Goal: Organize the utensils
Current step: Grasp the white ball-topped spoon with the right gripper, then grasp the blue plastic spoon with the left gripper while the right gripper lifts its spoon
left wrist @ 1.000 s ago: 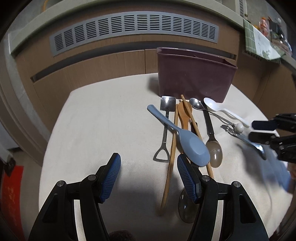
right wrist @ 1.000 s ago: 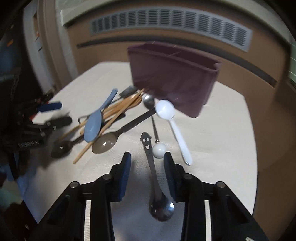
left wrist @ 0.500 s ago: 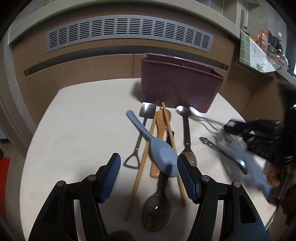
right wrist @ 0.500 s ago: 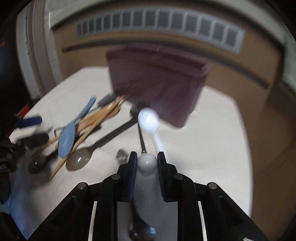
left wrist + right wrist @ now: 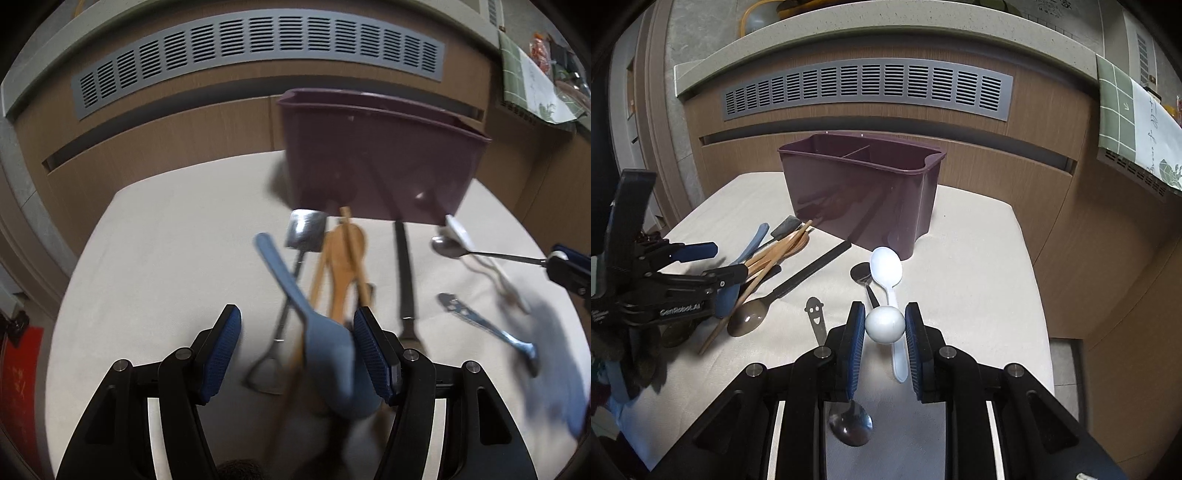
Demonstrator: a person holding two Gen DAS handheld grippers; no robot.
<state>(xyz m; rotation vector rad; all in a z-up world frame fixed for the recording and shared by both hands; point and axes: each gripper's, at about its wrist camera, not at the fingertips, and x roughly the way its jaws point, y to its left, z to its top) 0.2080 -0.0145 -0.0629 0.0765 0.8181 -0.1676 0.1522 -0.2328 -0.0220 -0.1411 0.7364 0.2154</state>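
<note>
Black tongs (image 5: 884, 332), blue ribbed pads (image 5: 854, 343)

A grey vent grille (image 5: 866, 88) is set in a wooden cabinet front (image 5: 997, 173); a green checked cloth (image 5: 1134, 122) is draped nearby.

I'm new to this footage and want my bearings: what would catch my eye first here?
The white ball-ended spoon stands out, pinched between the right gripper fingers near the table's front. Behind it stands the maroon caddy, a divider visible inside. To the left, the open left gripper is over a jumble of utensils, the blue spoon between its fingers.
</note>
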